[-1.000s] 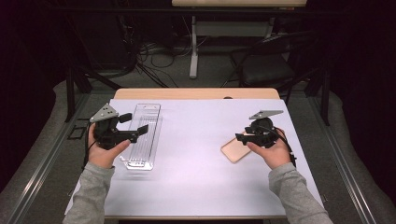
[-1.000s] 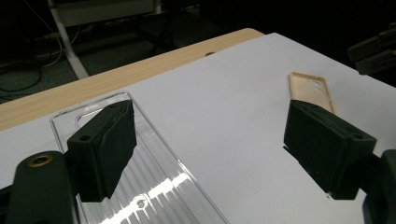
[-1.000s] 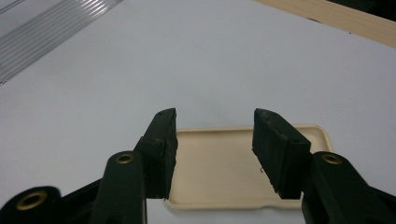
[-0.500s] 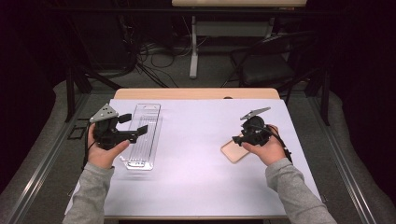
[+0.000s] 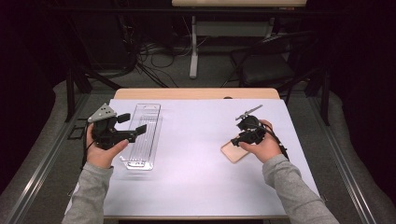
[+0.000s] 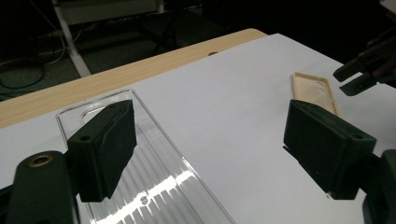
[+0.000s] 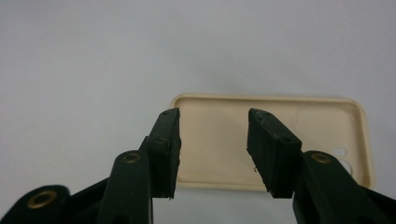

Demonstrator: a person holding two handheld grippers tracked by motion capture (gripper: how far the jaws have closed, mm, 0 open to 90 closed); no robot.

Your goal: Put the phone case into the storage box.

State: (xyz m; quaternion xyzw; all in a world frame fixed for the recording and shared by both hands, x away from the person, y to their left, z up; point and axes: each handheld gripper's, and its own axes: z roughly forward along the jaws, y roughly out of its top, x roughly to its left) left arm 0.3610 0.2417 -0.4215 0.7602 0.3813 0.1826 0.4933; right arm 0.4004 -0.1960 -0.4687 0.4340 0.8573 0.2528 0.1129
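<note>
The beige phone case (image 7: 271,144) lies hollow side up on the white-covered table (image 5: 196,158), at the person's right. The right gripper (image 7: 212,149) points down over its near edge, fingers parted and empty, apparently poised to pinch the rim. The left gripper (image 6: 210,154) hovers wide open above a clear plastic tray (image 5: 142,135), holding nothing.

Bright table (image 5: 196,186), dark surroundings; glare on clear tray (image 6: 163,186).
</note>
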